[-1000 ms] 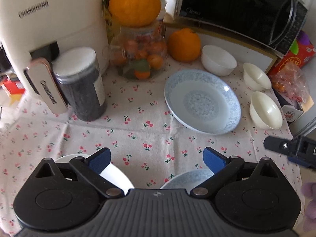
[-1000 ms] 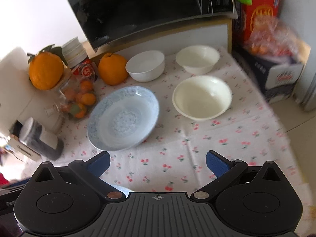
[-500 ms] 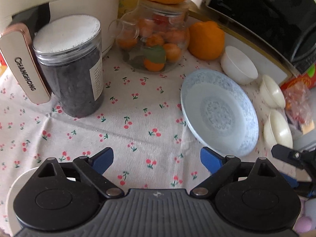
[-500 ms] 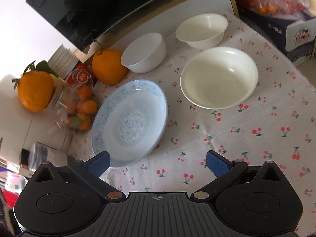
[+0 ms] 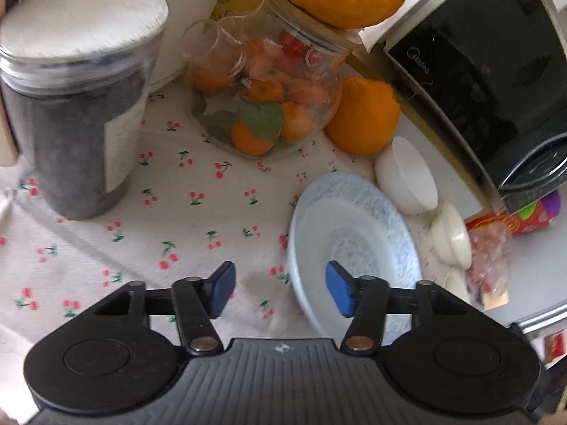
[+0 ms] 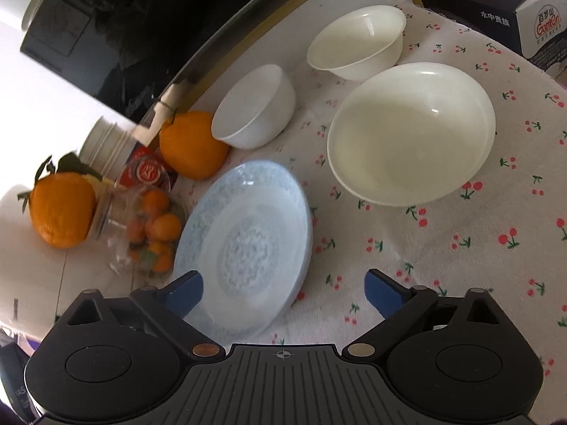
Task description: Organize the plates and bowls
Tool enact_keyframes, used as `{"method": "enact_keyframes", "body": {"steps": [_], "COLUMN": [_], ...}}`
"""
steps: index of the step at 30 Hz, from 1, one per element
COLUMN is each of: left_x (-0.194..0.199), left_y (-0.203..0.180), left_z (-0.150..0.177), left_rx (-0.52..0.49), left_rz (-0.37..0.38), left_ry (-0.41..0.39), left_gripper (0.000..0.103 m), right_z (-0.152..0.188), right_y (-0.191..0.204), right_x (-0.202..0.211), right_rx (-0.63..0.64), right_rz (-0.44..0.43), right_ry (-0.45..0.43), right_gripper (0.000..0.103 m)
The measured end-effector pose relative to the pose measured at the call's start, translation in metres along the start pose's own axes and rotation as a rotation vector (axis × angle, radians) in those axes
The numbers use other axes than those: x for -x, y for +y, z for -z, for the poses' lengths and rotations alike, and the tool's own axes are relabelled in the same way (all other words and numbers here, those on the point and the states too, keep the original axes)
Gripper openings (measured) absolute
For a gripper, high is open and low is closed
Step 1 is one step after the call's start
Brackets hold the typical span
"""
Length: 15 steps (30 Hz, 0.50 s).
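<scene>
A pale blue patterned plate (image 5: 354,244) (image 6: 248,248) lies on the cherry-print cloth. My left gripper (image 5: 280,292) hovers at its near left rim. Its jaws are closing, with the rim between them, one pad over the cloth and one over the plate's inside, neither pressing. My right gripper (image 6: 285,292) stands wide over the plate's near right rim; its jaws are closing slightly and grip nothing. Behind the plate sit a white bowl (image 5: 407,177) (image 6: 255,106), a large cream bowl (image 6: 411,131) and a smaller cream bowl (image 6: 358,39).
A dark jar with a white lid (image 5: 71,106) stands at the left. A glass jar of small oranges (image 5: 269,95), a big orange (image 5: 361,117) and a black microwave (image 5: 478,71) line the back. A cardboard box (image 6: 538,17) stands at the far right.
Both grippers have come down and closer to the blue plate, rolling as they went. The left jaws have narrowed a lot; the right jaws have narrowed a little.
</scene>
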<state>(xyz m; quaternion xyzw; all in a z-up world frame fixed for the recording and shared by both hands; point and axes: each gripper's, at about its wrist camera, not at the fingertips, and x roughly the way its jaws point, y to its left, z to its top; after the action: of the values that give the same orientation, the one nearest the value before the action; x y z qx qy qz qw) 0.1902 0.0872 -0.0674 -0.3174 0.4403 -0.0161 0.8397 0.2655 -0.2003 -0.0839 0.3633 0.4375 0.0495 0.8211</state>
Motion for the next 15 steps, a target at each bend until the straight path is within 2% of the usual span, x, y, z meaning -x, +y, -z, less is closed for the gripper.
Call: {"method": "enact_keyframes", "body": {"steps": [1,4,9,11,15], "left_x": [-0.002,-0.010,-0.024,-0.025,-0.029], "left_y": [0.000,-0.001,-0.004,-0.004,-0.005], "left_z": [0.000,0.000,0.003,0.004,0.005], "left_rx": [0.009,0.016,0.012,0.008,0.002], "left_rz": [0.013,0.029,0.040,0.039,0.045], "left_ry": [-0.001,-0.002,0.013,0.013,0.019], "left_gripper": [0.045,0.038,0.022,0.016,0.014], "right_z": [-0.001,-0.003,-0.002,-0.001,-0.001], "right_y": [-0.002,-0.008,-0.014,-0.015,-0.016], "right_x": [-0.003,-0.010,-0.021,-0.023,-0.024], "right_rx": [-0.011,-0.056,-0.120,-0.133,-0.130], "right_rz": [-0.009,-0.036,-0.037,-0.030,-0.023], "right_ry": [-0.003,-0.007,-0.006,-0.013,-0.012], "right_gripper": [0.090,0.075,0.038,0.028,0.016]}}
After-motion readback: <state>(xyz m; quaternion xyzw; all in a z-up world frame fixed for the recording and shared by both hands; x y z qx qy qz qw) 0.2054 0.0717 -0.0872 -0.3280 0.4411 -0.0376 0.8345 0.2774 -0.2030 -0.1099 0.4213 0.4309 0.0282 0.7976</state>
